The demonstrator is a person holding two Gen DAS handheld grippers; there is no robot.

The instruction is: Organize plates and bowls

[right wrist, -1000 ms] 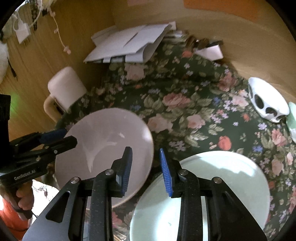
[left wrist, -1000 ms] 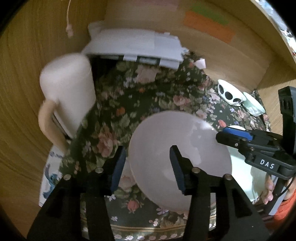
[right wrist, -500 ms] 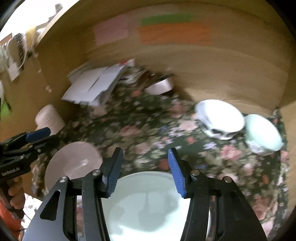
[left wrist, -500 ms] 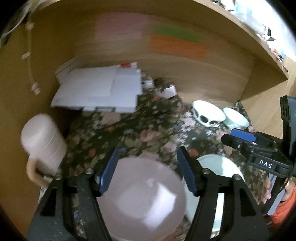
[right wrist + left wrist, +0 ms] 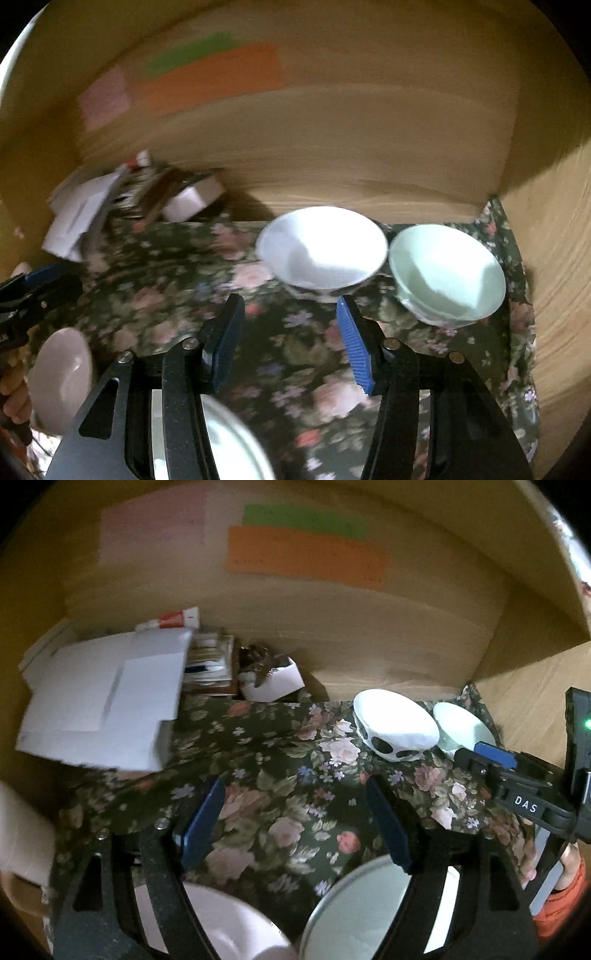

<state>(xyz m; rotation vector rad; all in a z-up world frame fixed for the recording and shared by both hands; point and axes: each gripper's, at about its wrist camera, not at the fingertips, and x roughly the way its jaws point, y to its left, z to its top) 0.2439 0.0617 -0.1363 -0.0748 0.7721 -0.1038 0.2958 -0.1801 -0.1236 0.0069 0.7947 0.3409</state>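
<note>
Both hand-held grippers, left (image 5: 295, 819) and right (image 5: 288, 339), agape and empty over floral cloth (image 5: 280, 760)

A dark floral cloth (image 5: 280, 775) covers the surface inside a wooden alcove. At the back left lies a heap of white papers (image 5: 107, 705), with a stack of booklets (image 5: 212, 664) and a small white box (image 5: 273, 683) just beside it. On the wooden back wall (image 5: 369, 627) are a pink sheet (image 5: 151, 528), a green strip (image 5: 303, 520) and an orange strip (image 5: 306, 555) under the green one.
</note>
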